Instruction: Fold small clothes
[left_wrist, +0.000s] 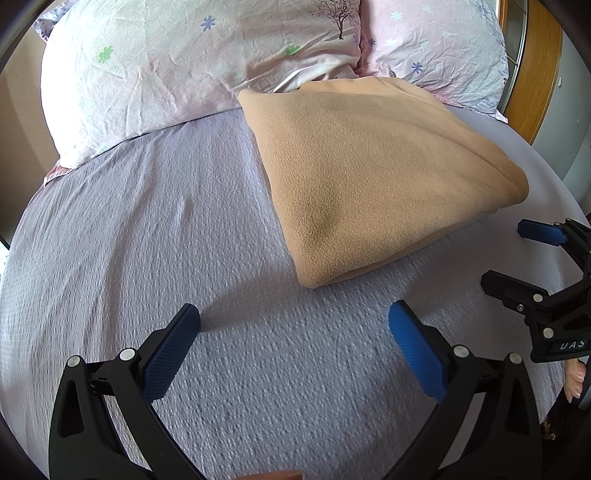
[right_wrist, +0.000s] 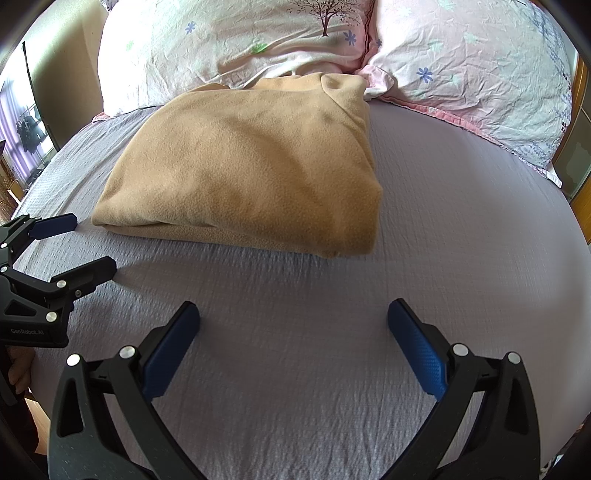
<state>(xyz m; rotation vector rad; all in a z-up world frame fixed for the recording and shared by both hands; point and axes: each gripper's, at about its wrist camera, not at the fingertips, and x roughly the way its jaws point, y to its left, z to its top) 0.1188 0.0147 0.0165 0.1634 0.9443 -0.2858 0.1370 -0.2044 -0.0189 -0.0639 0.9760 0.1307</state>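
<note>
we have the tan fleece garment (left_wrist: 373, 177) lying folded into a thick block toward the head of the bed (left_wrist: 129, 229), its far edge touching the two floral pillows (left_wrist: 155, 70). our left gripper (left_wrist: 295, 332) hovers over bare sheet near the foot-side edge, jaws spread wide and holding nothing; our right gripper (right_wrist: 295, 332) does the same, also wide open and empty. each shows at the side of the other's view, near one another but apart.

the fold looks about done, so the main risk from here is undoing it. the fleece is soft and bulky, and the near edge shows loose layers stacked, so a pinch that takes only the top layer could peel the block open. a push from the front could slide it into the pillows and bunch it. the thin sheet could also wrinkle and get pinched along with the cloth.

room is generous: bare sheet lies in front of and on both sides of the garment. the pillows close off the far side, and a wooden headboard (left_wrist: 539, 74) stands behind them.
</note>
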